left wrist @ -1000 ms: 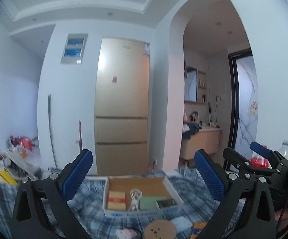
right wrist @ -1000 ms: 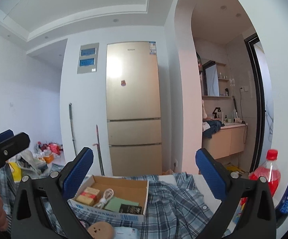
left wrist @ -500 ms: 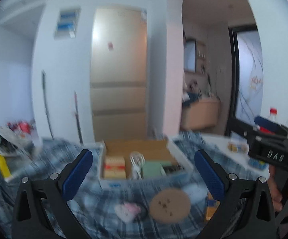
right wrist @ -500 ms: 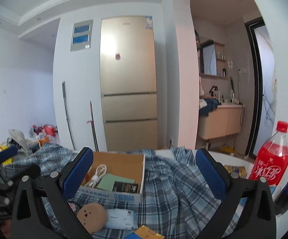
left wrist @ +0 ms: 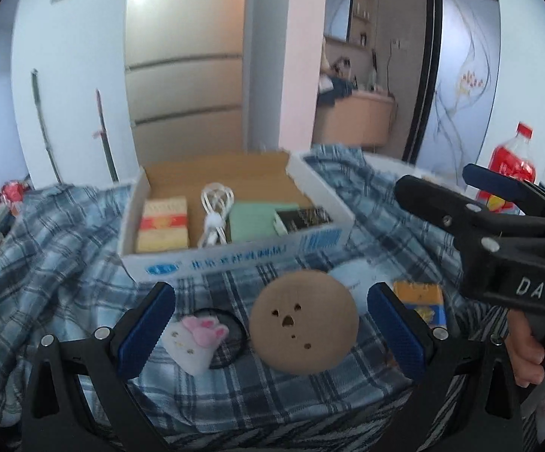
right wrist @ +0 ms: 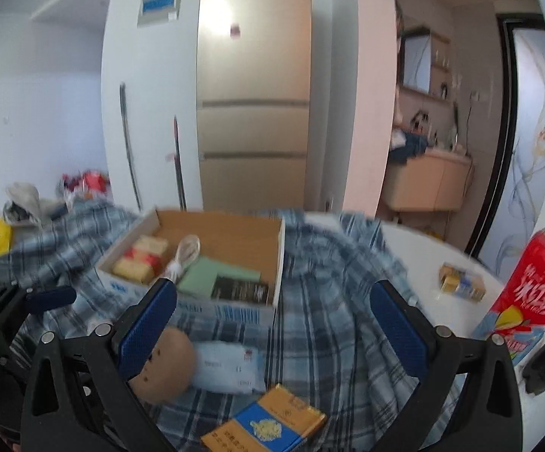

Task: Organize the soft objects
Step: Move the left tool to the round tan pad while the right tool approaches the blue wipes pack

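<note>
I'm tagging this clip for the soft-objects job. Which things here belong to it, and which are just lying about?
Belongs to the job:
- round brown plush
- small white plush with pink ears
- cardboard box
- tissue pack, probably

Just lying about:
- red soda bottle
- yellow-and-blue packet
- plaid cloth
- fridge

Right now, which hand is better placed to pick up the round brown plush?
Left, I'd judge. The left tool is open with the round brown plush centred between its fingers; in the right wrist view the plush sits behind that tool's left finger.
</note>
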Motion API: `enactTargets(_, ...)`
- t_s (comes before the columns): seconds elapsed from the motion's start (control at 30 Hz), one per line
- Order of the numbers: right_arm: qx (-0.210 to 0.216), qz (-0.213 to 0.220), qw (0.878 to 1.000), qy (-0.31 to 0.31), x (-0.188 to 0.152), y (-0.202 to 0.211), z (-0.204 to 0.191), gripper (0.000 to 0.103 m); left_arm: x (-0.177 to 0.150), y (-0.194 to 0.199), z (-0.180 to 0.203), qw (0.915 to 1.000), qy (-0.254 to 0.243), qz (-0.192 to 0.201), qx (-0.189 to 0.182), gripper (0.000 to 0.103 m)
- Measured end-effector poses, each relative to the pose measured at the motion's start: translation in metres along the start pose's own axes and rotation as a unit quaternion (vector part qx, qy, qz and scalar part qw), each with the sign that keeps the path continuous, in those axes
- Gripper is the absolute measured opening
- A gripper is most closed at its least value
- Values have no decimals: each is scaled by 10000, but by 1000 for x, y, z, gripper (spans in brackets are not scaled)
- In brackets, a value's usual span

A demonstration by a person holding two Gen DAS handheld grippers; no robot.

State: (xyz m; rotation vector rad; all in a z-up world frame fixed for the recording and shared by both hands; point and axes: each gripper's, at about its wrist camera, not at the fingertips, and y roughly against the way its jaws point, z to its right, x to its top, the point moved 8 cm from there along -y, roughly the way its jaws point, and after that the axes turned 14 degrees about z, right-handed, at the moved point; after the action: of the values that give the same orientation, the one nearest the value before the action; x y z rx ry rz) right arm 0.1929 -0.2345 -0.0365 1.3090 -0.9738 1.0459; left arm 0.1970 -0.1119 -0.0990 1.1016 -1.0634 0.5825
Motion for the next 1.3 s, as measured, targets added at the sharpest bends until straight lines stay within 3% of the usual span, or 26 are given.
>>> enactTargets(0.17, 117, -509, 9983, -274, -17, -13, 6, 102, -20, -21, 15, 9973, -121, -667, -284, 103)
enactTargets(0.5, 197, -516, 9980, -318, -16, -11, 6, 102, -26, -28, 20, 9953, -160, -875, -391, 103)
enactTargets(0.63, 235, -447, 9985, -209, -13, -10, 0, 102, -30, -36, 21, 9926, 34, -1058, -600, 103)
enactTargets(0.83, 277, -678, 9966, -383, -23, -19, 6, 102, -32, -42, 17, 9897, 336, -1197, -710, 103)
enactTargets(0.9, 308, -755, 9955, -478, -25, -21, 7, 102, -33, -42, 16, 9894, 352, -1216, -716, 99)
enactTargets(0.97, 328, -772, 9950, -536, -26, -21, 8, 102, -34, -43, 15, 9888, 374, -1262, -697, 85)
enactTargets(1.2, 323, -682, 9963, -420, -23, -17, 4, 102, -31, -35, 13, 9906, 363, -1118, -701, 76)
enactTargets(1.27, 325, -667, 9964, -401, -22, -17, 4, 102, -28, -30, 13, 9915, 348, -1010, -740, 60)
enactTargets(1.3, 326, -660, 9965, -397, -22, -17, 4, 102, -28, -28, 15, 9915, 320, -993, -783, 59)
